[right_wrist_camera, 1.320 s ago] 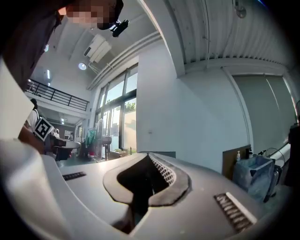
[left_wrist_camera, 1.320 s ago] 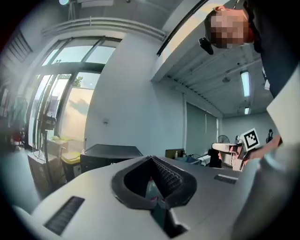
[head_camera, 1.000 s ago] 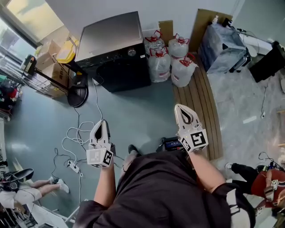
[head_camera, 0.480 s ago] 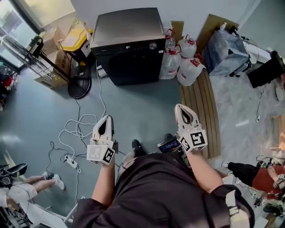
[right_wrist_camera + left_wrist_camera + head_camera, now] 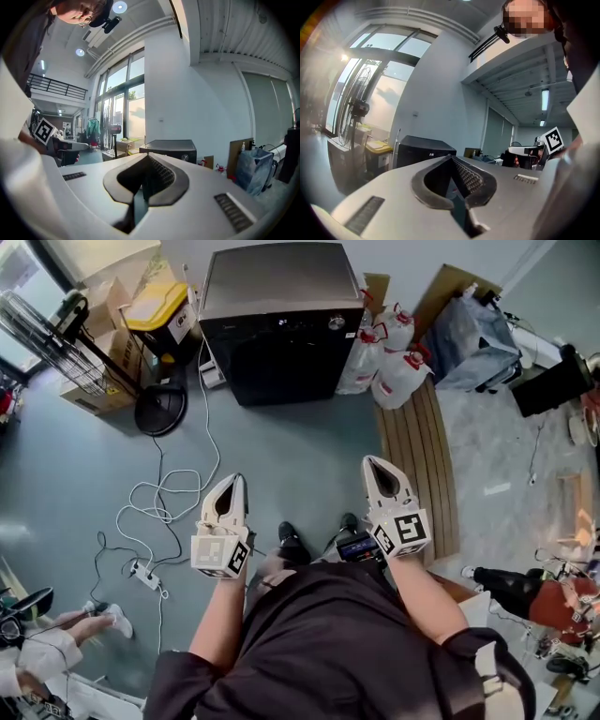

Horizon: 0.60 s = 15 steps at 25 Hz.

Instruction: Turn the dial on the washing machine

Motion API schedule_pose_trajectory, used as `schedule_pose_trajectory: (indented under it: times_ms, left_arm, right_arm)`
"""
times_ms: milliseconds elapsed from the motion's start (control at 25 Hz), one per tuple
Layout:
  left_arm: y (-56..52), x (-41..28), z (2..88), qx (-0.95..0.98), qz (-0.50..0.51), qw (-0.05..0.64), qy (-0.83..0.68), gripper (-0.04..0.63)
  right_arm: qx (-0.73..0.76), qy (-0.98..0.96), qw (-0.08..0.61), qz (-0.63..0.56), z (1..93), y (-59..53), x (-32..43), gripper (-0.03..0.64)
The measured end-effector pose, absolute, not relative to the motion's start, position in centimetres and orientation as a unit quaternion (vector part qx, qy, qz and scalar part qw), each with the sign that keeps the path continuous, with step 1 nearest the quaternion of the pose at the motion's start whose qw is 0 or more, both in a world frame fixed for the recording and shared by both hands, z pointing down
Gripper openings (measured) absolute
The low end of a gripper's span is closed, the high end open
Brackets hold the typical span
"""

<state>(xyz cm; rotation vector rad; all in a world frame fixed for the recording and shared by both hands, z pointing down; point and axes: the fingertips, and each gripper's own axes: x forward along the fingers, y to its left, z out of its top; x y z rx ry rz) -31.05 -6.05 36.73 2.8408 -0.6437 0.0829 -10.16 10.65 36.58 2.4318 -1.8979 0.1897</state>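
Left gripper (image 5: 238, 481) has its jaws pressed together, nothing in them. Black washing machine (image 5: 281, 329) sits well ahead by the wall, dial (image 5: 336, 322) at its panel's right end. Right gripper (image 5: 367, 463) is closed and empty too.

- The washing machine (image 5: 281, 352) now sits square at the top middle of the head view and looks larger (a second ago it lay tilted, off toward the upper left).
- Its dial (image 5: 337, 322) has drifted right and up in that view.
- The fan (image 5: 42, 329) and the yellow-lidded bin (image 5: 159, 307) have slid up toward the top left corner.
- The water jugs (image 5: 394, 371) have shifted right and up, alongside the machine.
- The left tongs (image 5: 238, 482) have moved slightly right, and the right tongs (image 5: 371, 465) slightly left, so the pair stands a little closer together.
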Motion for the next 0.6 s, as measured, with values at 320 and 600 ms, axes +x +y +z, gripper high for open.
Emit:
schedule_pose_trajectory:
  times_ms: [320, 600]
  left_arm:
    - [-5.2, -29.2, 35.5, 0.975, 0.036, 0.094, -0.197, 0.015]
    - [-3.8, -26.8, 34.4, 0.980, 0.024, 0.106, -0.167, 0.015]
  right_arm:
    - [0.785, -0.616, 0.027, 0.061, 36.1, 10.5, -9.6, 0.020]
    - [0.773, -0.633, 0.020, 0.046, 34.9, 11.0, -8.3, 0.020]
